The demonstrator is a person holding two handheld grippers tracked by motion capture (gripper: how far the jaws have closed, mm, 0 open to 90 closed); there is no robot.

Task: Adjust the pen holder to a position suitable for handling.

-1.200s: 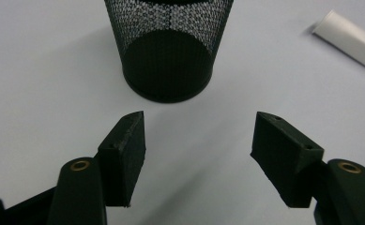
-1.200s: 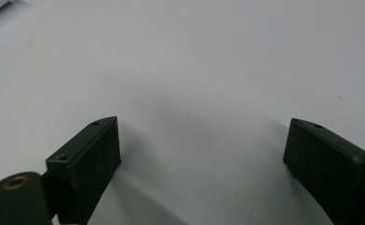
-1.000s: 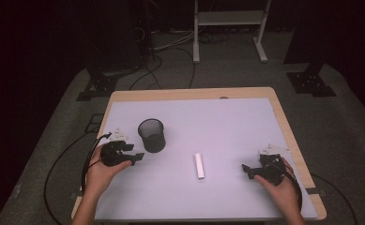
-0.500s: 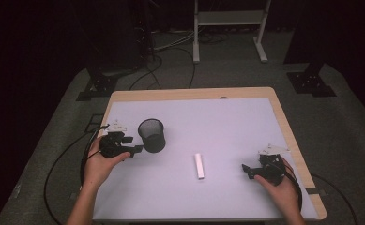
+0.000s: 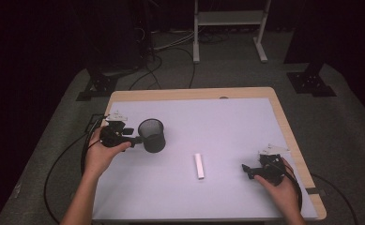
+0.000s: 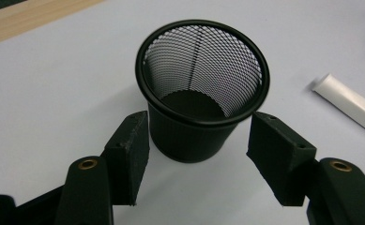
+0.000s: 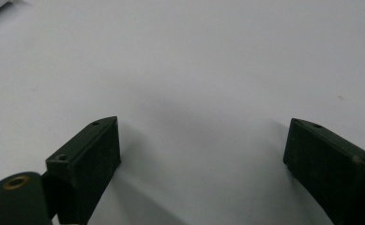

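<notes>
Left gripper view: left gripper (image 6: pixel 194 152) spread, 2 jaws flanking upright mesh pen cup (image 6: pixel 201 89); right gripper (image 7: pixel 203 159) spread over bare table (image 7: pixel 208 61).

Dark room, grey carpet (image 5: pixel 353 140), cables (image 5: pixel 171 47)

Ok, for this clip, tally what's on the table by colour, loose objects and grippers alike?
Black: 3, the mesh cup, the left gripper with its jaws open on either side of the cup, and the right gripper, open over bare table.
White: 1, the small tube lying flat between the two.
Total: 4
</notes>
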